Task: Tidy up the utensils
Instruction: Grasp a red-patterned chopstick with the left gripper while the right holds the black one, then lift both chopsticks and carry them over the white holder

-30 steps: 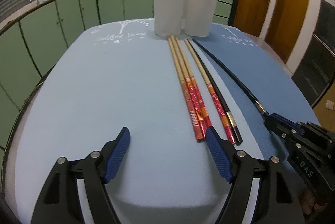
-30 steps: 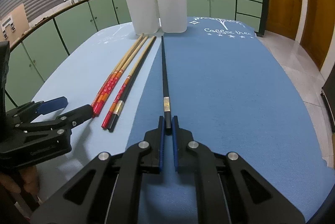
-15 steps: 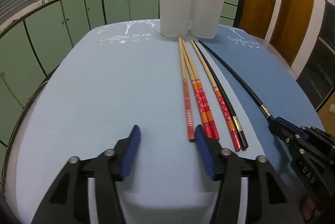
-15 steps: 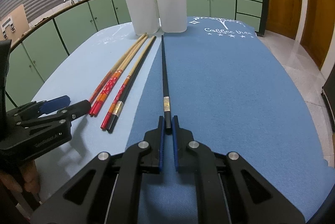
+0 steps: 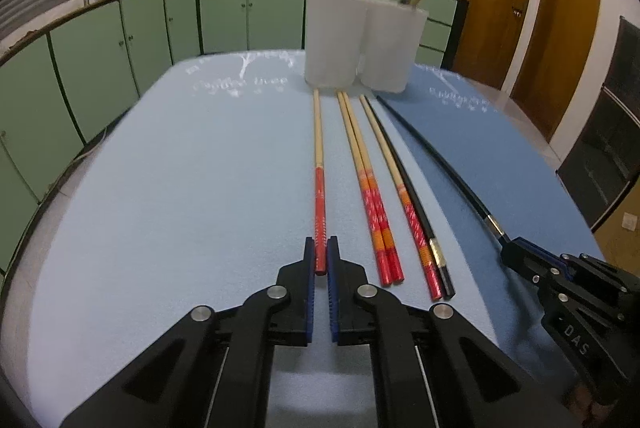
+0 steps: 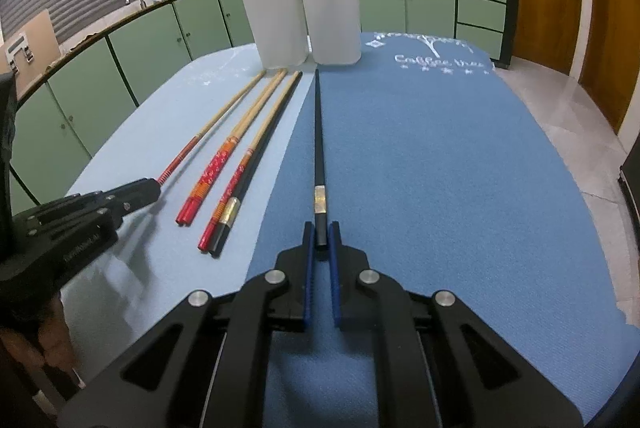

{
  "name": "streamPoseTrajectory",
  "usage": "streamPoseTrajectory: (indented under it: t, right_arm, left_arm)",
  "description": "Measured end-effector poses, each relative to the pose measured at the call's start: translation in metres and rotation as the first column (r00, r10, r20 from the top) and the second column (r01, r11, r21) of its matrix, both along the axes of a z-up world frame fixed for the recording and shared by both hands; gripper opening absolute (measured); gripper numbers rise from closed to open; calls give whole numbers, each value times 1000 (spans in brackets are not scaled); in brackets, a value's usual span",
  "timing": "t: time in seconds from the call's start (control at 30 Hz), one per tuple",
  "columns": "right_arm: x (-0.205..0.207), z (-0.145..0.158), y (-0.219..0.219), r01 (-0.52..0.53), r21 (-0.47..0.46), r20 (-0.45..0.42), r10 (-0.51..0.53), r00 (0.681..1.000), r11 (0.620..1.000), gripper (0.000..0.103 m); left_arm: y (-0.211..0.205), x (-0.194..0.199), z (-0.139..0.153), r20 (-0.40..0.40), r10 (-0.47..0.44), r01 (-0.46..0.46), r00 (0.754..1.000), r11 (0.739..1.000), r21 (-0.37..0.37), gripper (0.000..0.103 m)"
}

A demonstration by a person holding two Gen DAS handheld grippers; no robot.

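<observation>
The left hand-held gripper (image 5: 321, 258) is clamped on the red end of a bamboo chopstick (image 5: 318, 164) that lies on the pale blue mat (image 5: 180, 188) of the desk. Just to its right a pair of red-ended chopsticks (image 5: 370, 188) lies together, then another red-ended chopstick (image 5: 400, 188) touching a black chopstick (image 5: 416, 196). Furthest right, the right hand-held gripper (image 6: 320, 242) is closed on the end of a second black chopstick (image 6: 319, 132) on the darker blue mat (image 6: 440, 168). Two white cups (image 6: 304, 24) stand at the far ends
</observation>
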State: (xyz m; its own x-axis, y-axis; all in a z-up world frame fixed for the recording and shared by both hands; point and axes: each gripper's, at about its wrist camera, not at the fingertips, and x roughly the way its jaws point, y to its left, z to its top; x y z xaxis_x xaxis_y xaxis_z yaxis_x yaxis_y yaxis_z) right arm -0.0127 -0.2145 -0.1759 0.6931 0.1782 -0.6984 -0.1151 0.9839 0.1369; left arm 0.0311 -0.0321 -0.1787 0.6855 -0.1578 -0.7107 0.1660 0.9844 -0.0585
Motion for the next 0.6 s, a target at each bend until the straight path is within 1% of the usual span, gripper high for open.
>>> streamPoseTrajectory:
  t: [0.13, 0.17, 0.3, 0.6]
  right_arm:
    - [-1, 16, -2, -11, -8, 44, 11, 999, 1000, 6]
    - [-1, 21, -3, -12, -7, 55, 12, 998, 1000, 6]
    - [0, 44, -9, -11, 13, 103, 9, 995, 1000, 6]
    - [10, 110, -29, -14, 73, 213, -2, 977, 997, 6]
  left_arm:
    - [4, -1, 25, 36, -7, 7, 999, 1000, -2, 6]
    - [4, -2, 34, 50, -7, 7, 999, 1000, 11, 6]
    - [5, -4, 64, 116, -22, 22, 993, 1000, 6, 6]
    - [8, 1, 118, 220, -23, 28, 975, 999, -21, 6]
